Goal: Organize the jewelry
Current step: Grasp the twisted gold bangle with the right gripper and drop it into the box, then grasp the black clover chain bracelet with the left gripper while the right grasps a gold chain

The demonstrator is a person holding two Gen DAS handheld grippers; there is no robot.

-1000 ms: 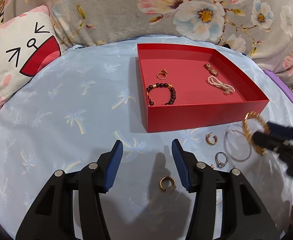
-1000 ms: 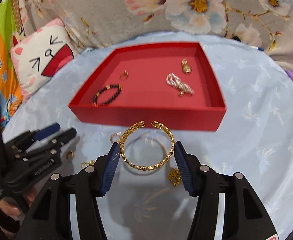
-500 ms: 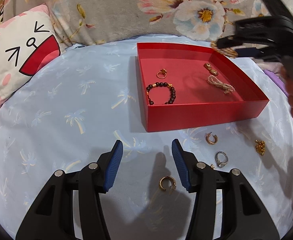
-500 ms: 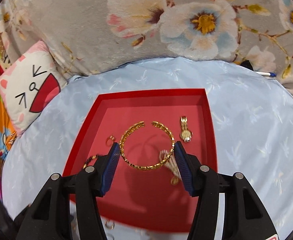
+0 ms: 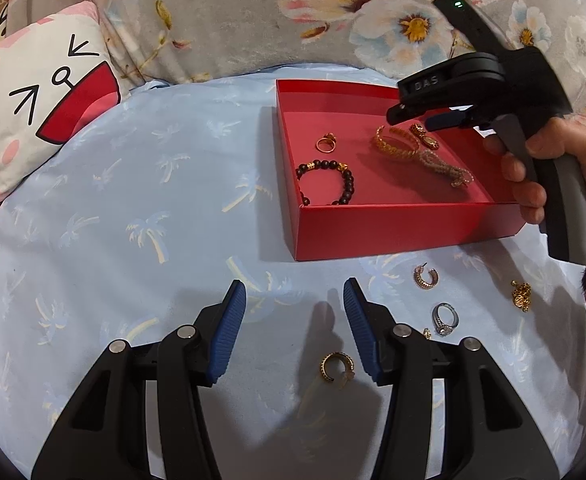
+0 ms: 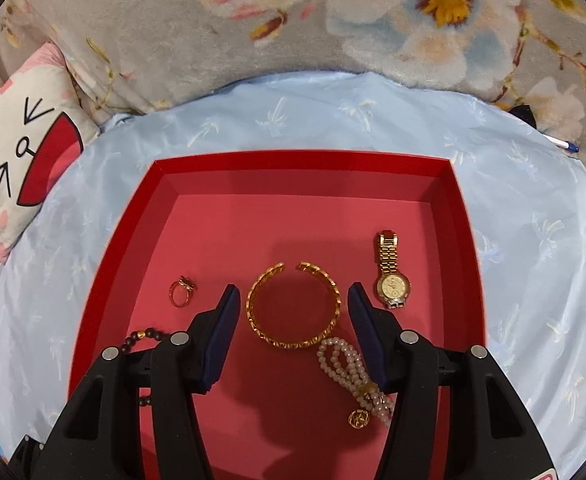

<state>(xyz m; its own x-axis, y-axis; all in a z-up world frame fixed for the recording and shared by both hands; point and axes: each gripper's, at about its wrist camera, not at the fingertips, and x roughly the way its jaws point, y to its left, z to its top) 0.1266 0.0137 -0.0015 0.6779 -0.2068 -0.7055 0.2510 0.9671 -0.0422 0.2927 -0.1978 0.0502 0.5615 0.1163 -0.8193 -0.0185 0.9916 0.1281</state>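
The gold bangle (image 6: 293,307), half a second ago pinched in the right tool (image 6: 291,300), now lies released inside the red box (image 6: 301,160) beside the watch (image 6: 391,276). The left tool (image 5: 295,320) hangs unclenched above a gold earring (image 5: 336,367) on the bed (image 5: 133,220), probably next.

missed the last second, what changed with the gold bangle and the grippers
The right gripper carried the gold bangle from the blue cloth over into the red box and opened; the bangle now lies on the box floor, clear of the fingers. The left gripper stayed open over the cloth, and the loose earrings and ring there have not moved.
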